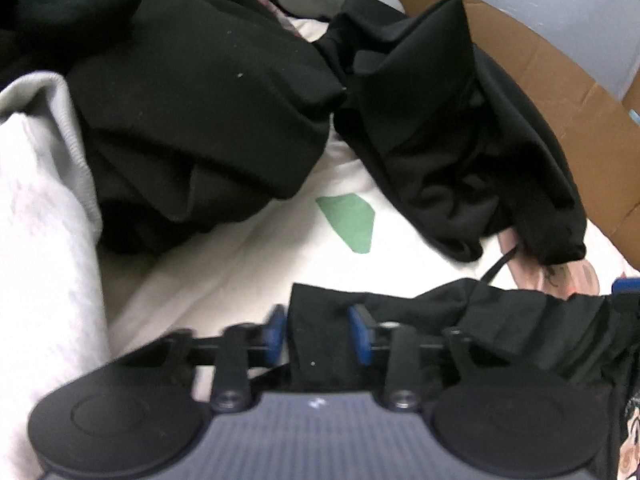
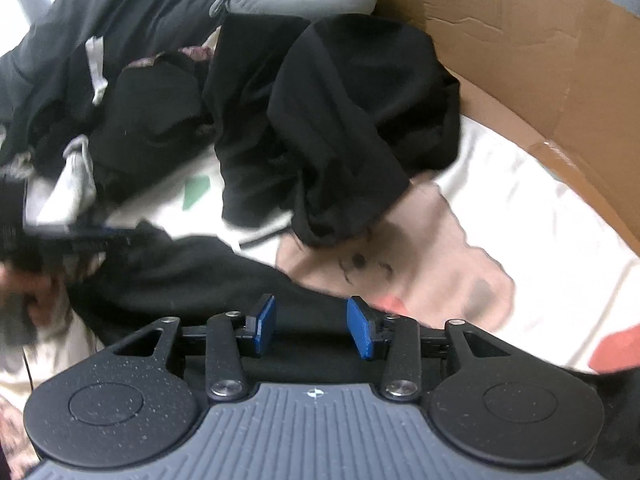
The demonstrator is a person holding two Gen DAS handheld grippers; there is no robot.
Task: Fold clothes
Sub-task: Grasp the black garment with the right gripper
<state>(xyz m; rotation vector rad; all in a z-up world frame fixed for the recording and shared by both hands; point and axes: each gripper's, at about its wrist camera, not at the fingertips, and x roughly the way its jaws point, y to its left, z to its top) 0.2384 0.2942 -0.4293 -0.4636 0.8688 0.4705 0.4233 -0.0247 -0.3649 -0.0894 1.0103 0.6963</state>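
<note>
Left gripper [image 1: 320, 330] clamped on black garment [image 1: 440, 312]; right gripper [image 2: 311, 328] apparently likewise, blurred; black pile [image 2: 320, 120] far.

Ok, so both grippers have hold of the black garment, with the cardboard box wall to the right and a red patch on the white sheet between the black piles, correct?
Not quite: the patch on the white sheet is green, as the left wrist view shows. The rest holds: the left gripper and right gripper both have the black garment between their pads, and the cardboard box wall stands to the right.
</note>
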